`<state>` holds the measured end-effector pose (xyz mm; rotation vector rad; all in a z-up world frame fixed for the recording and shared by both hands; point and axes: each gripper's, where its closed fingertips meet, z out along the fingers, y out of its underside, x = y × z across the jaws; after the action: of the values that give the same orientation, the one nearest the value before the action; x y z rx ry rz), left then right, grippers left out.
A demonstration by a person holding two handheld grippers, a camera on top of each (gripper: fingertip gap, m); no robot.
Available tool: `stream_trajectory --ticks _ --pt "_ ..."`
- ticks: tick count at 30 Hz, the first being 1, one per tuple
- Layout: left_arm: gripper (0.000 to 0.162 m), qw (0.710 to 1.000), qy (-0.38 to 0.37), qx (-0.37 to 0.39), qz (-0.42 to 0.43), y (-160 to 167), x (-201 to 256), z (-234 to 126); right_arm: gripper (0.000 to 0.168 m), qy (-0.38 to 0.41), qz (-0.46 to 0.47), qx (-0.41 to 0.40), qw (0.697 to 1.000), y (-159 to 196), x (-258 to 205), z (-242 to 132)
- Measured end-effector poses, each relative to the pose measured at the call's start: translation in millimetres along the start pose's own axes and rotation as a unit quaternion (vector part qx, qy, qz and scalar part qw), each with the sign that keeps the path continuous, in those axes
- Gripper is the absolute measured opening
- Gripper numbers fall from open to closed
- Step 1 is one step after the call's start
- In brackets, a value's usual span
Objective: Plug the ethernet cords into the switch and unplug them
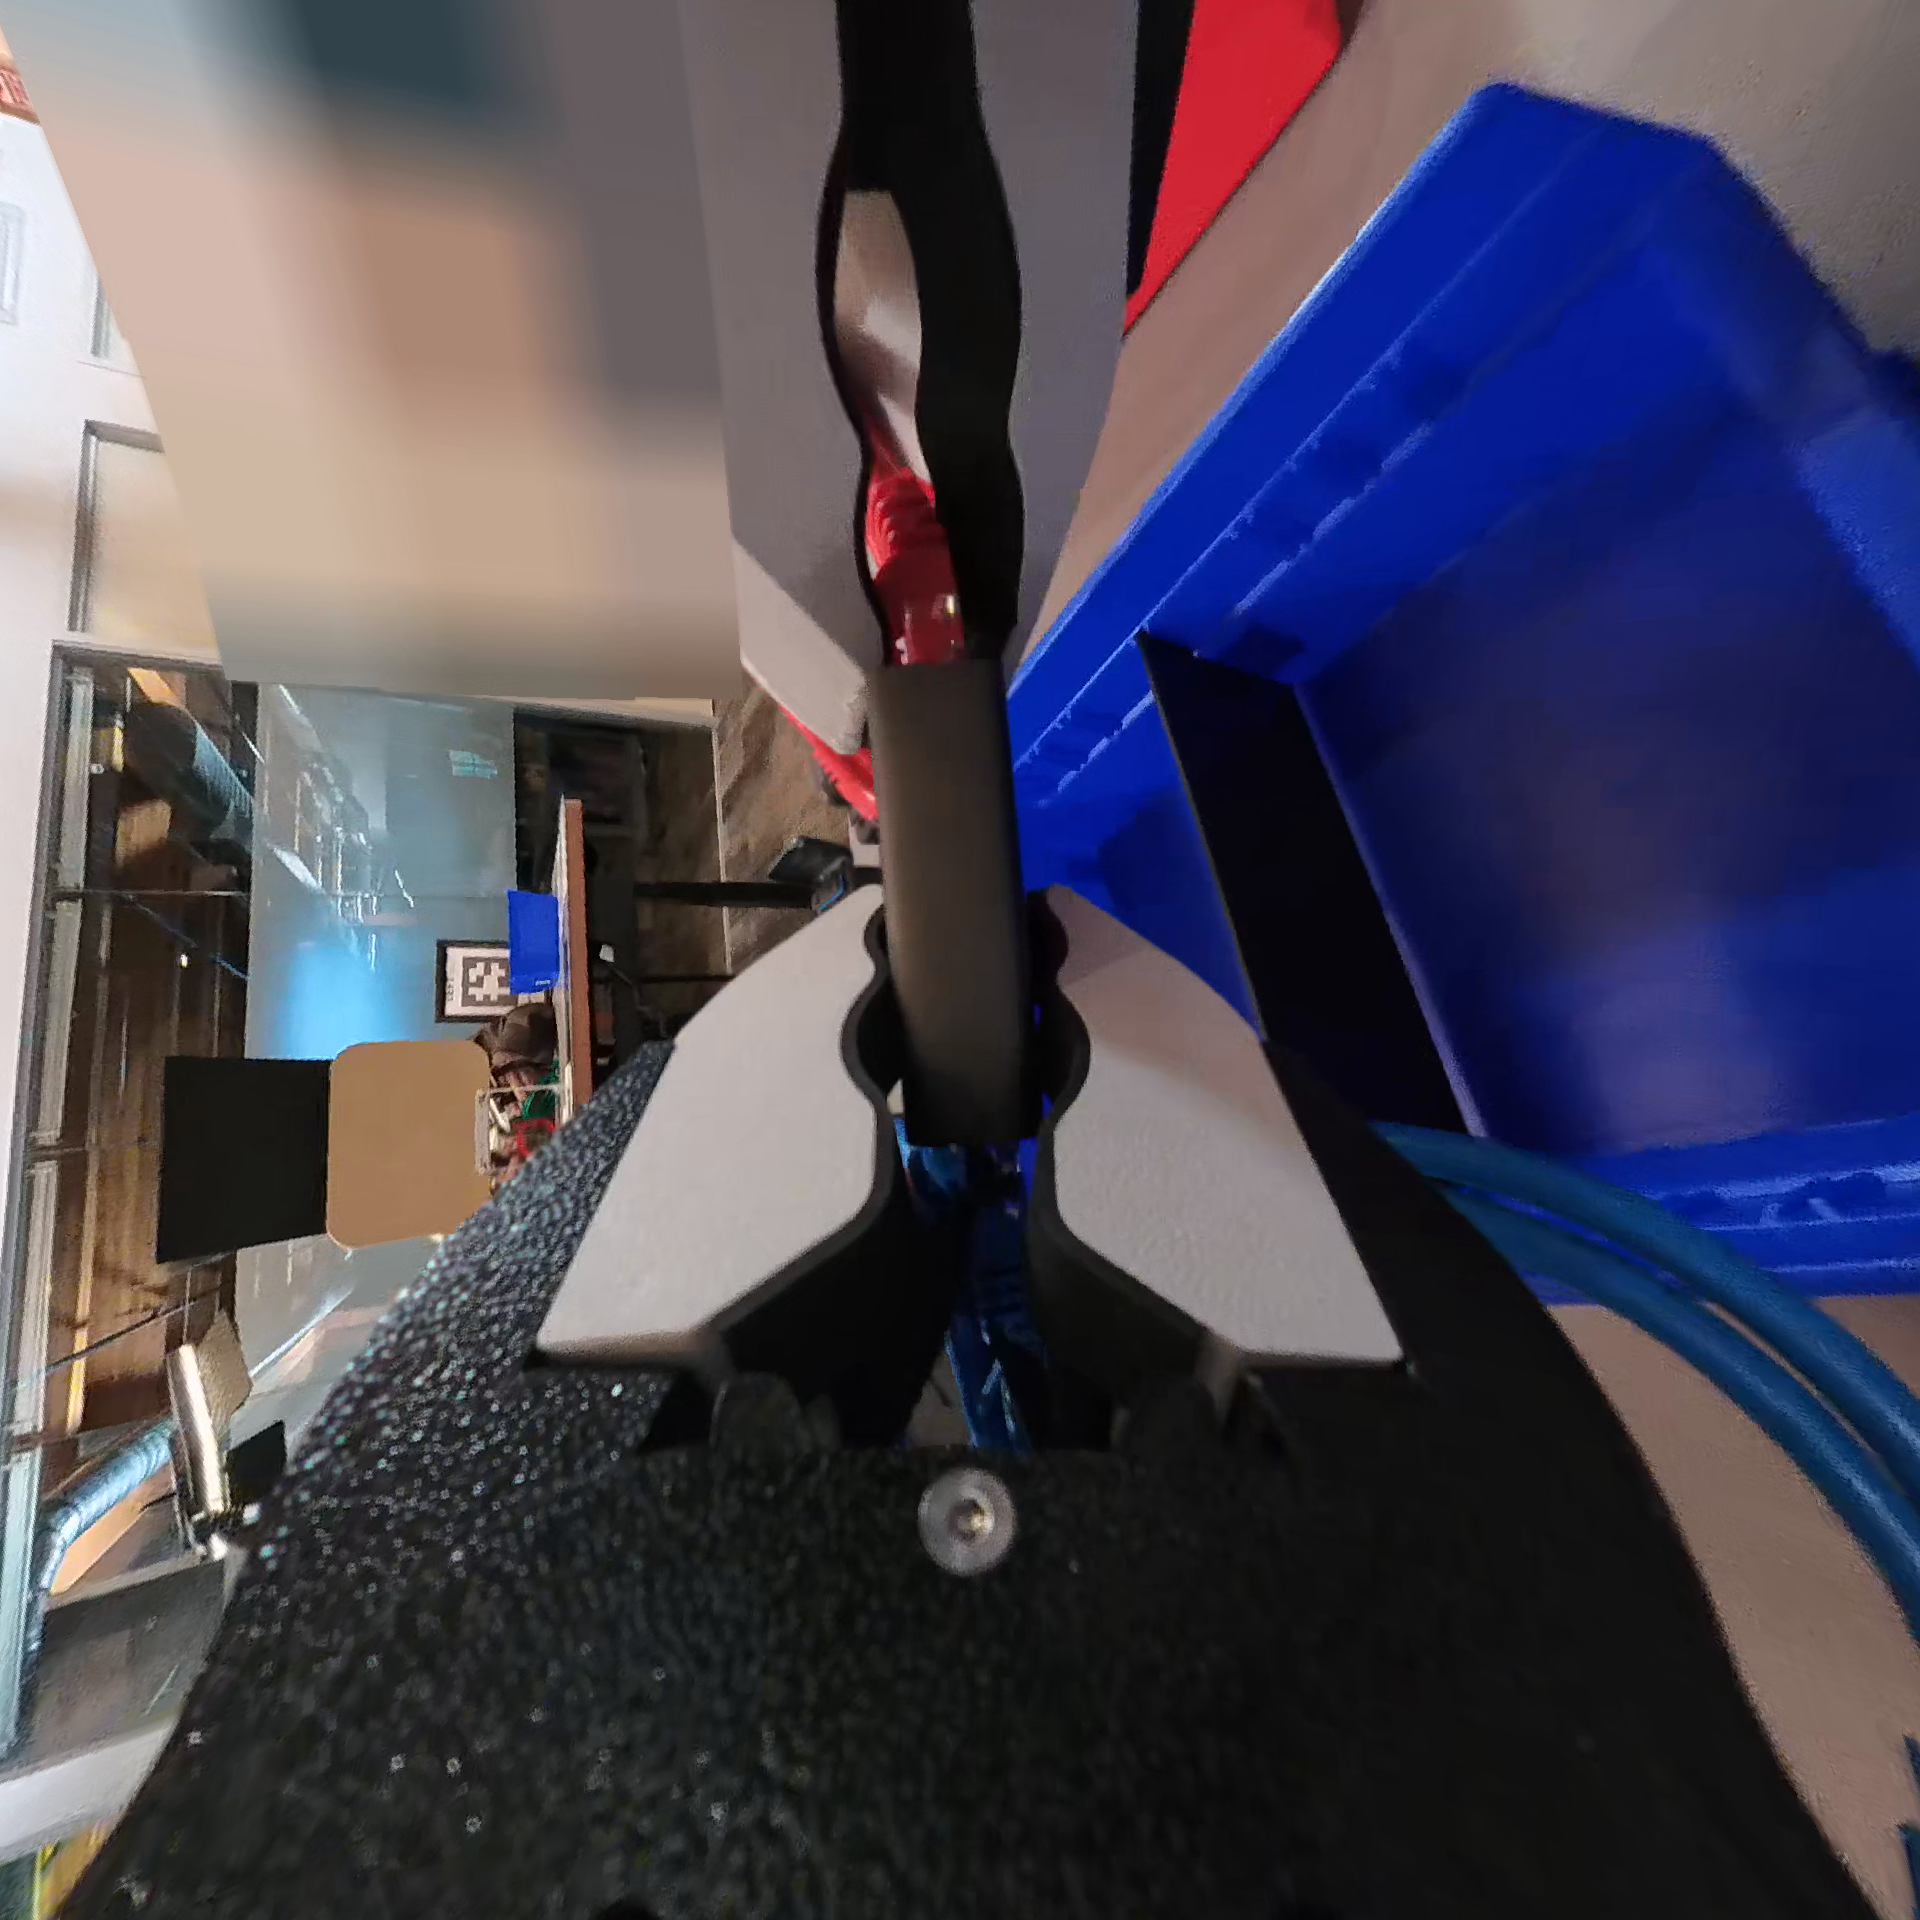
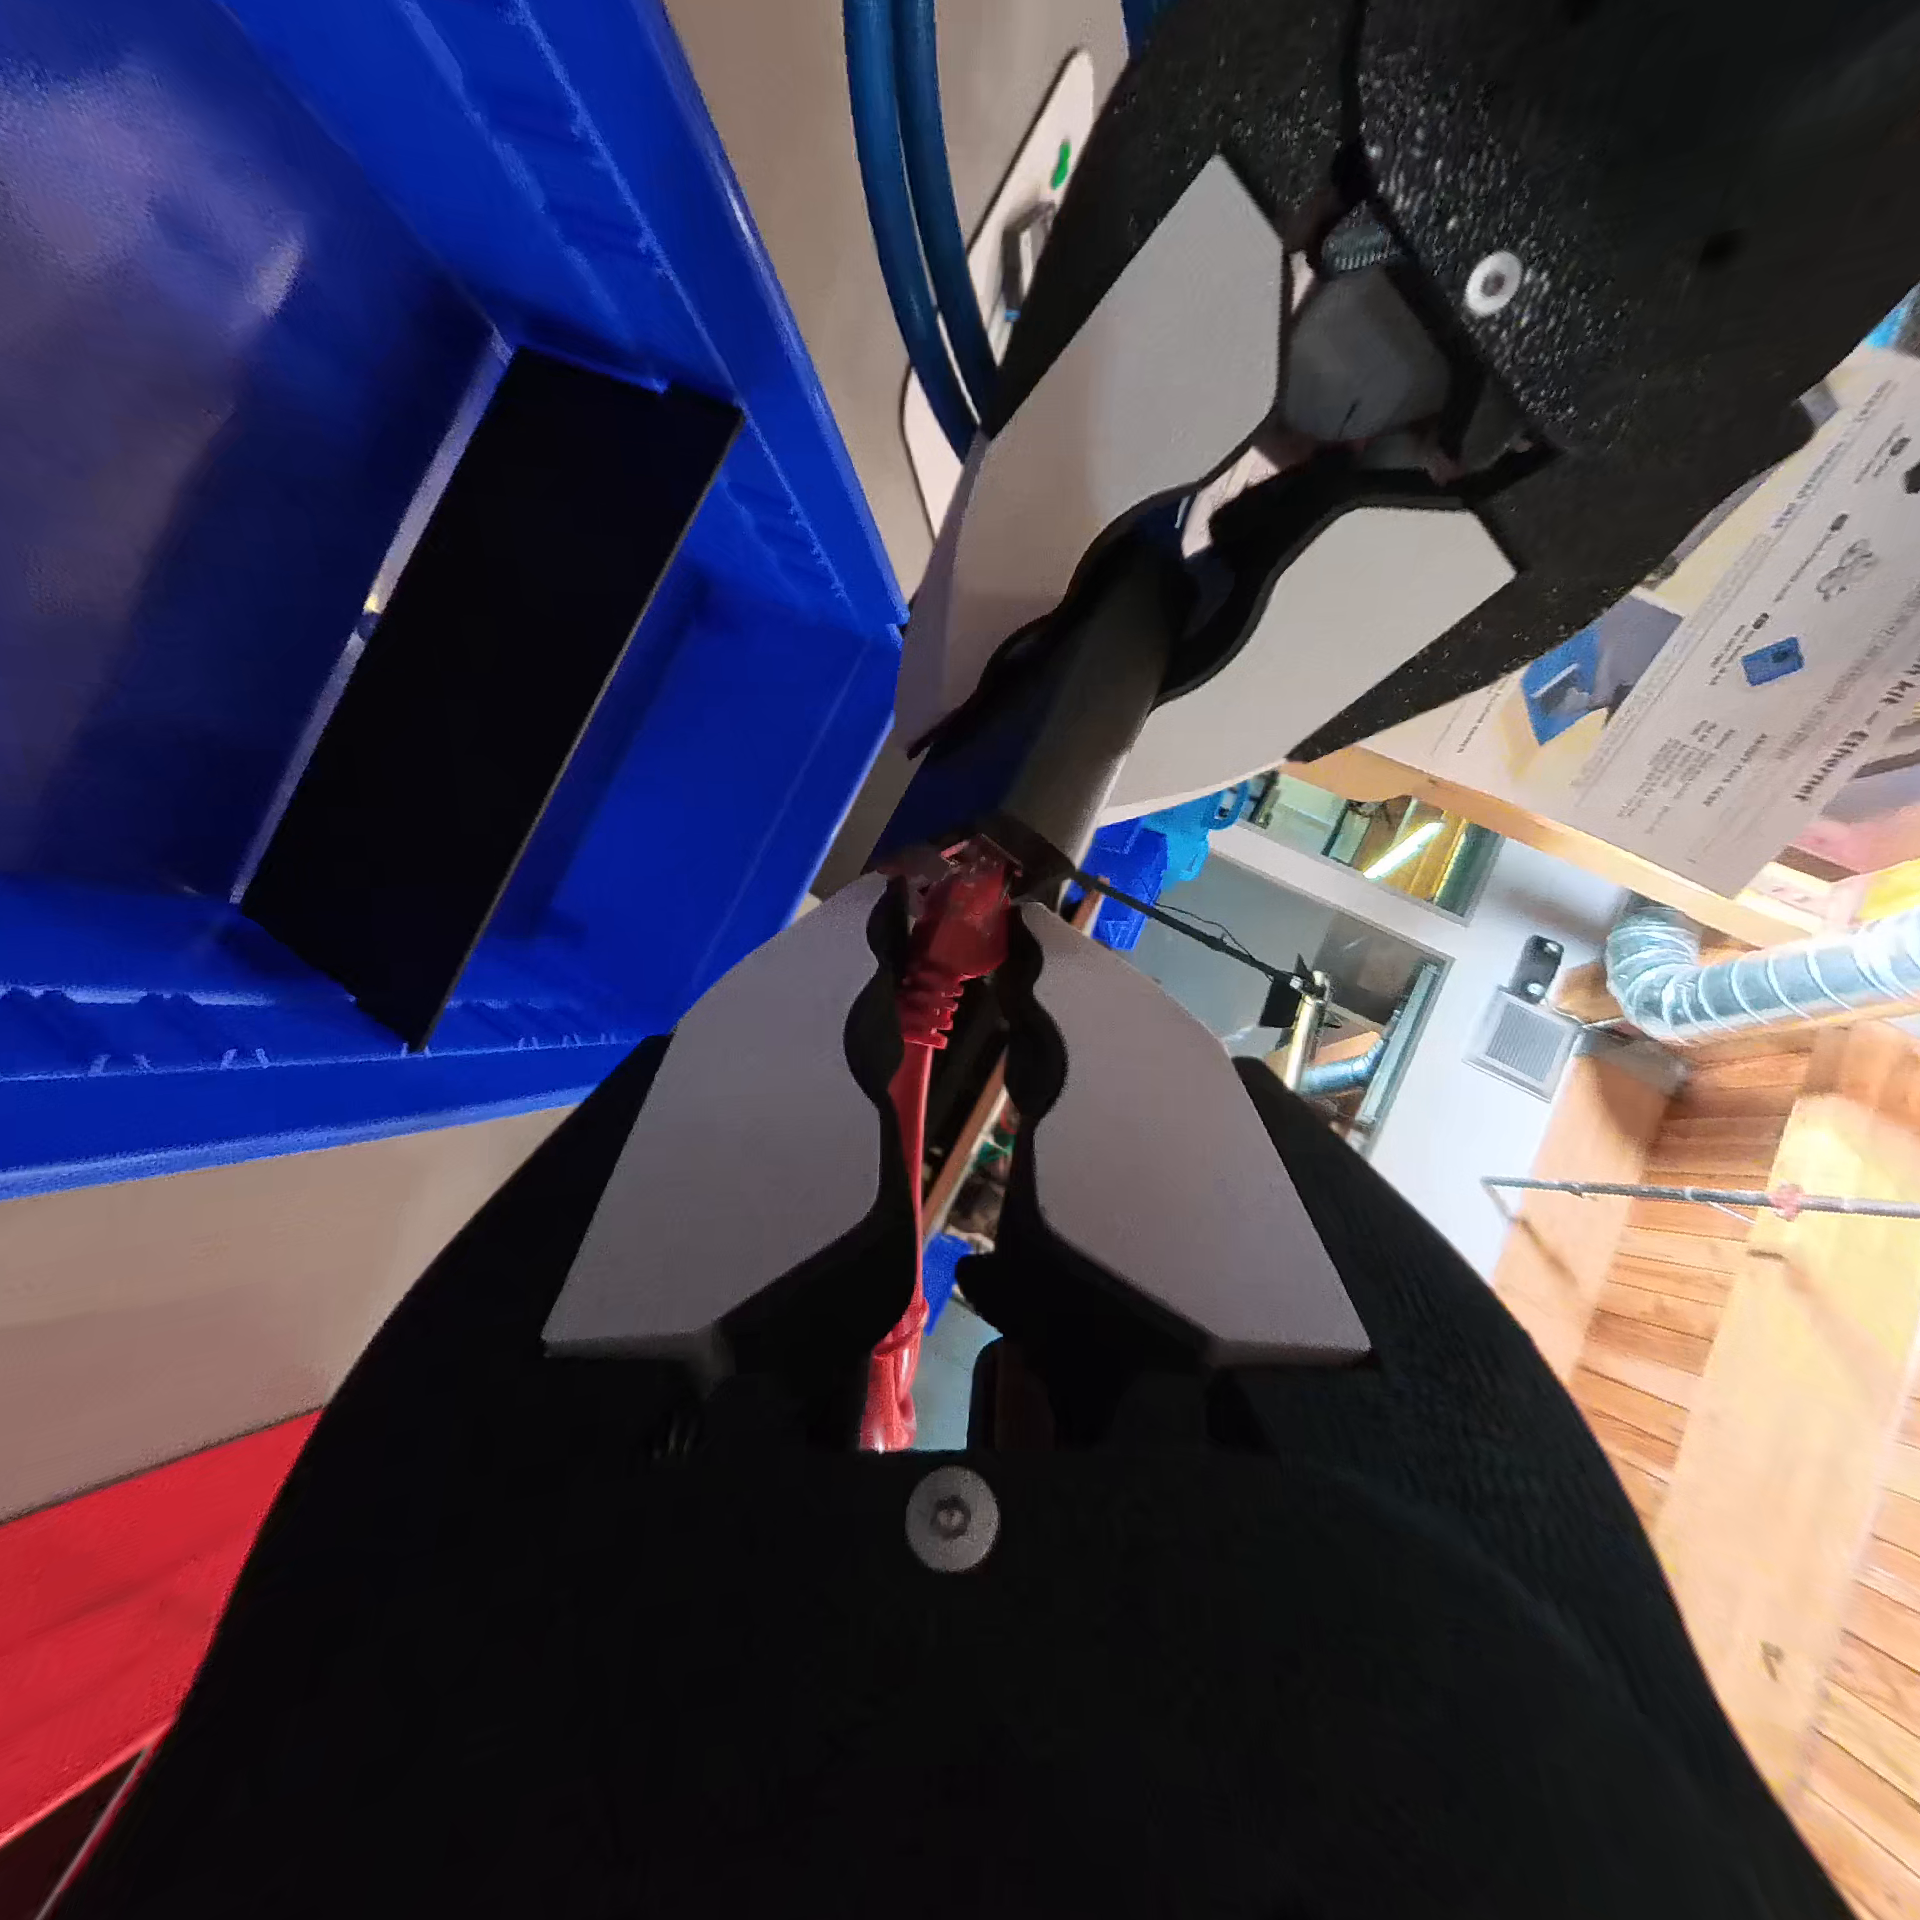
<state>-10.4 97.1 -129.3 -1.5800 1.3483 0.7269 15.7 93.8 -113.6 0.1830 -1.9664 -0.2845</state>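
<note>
My left gripper point(image 1: 961, 935) is shut on a short black tube-shaped coupler point(image 1: 951, 883). A blue cable point(image 1: 1662, 1299) runs back from it between the fingers and curls away to the right. My right gripper point(image 2: 956, 904) is shut on the plug of a red cable point(image 2: 951, 935). The two grippers face each other tip to tip. The red plug point(image 1: 925, 613) meets the open end of the coupler point(image 2: 1101, 675); how far in it sits is hidden. The right gripper point(image 1: 930, 644) shows at the top of the left wrist view, and the left gripper point(image 2: 1039, 769) at the upper right of the right wrist view.
A blue plastic bin point(image 1: 1558, 520) with a black divider point(image 2: 468, 675) stands close beside both grippers on a beige table. A red bin point(image 2: 104, 1558) is next to it. A white device point(image 2: 1039, 208) and a printed sheet point(image 2: 1714, 675) lie behind the left gripper. My left and right fingertips are right by each other.
</note>
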Motion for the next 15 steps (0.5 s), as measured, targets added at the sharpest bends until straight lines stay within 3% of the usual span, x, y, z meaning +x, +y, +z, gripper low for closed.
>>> stream_trajectory --ticks 3,7,11,14,15 --pt "0.023 1.000 0.004 0.014 0.003 -6 2 0 0.016 0.003 -0.007 0.003 1.000 -1 -1 -4" --pt "0.023 0.999 -0.048 -0.017 -0.005 -3 -12 7 0.015 0.009 0.021 -0.035 0.999 14 5 -2" --pt "0.048 0.994 -0.099 -0.036 0.011 -9 -20 20 0.012 0.033 0.058 -0.050 0.996 22 16 -4" --pt "0.028 0.983 -0.158 -0.081 0.038 -4 -33 20 0.013 0.027 0.084 -0.065 0.994 26 16 -3" --pt "0.029 0.983 -0.159 -0.088 0.040 -2 -34 21 0.013 0.018 0.100 -0.064 0.993 26 14 -2"
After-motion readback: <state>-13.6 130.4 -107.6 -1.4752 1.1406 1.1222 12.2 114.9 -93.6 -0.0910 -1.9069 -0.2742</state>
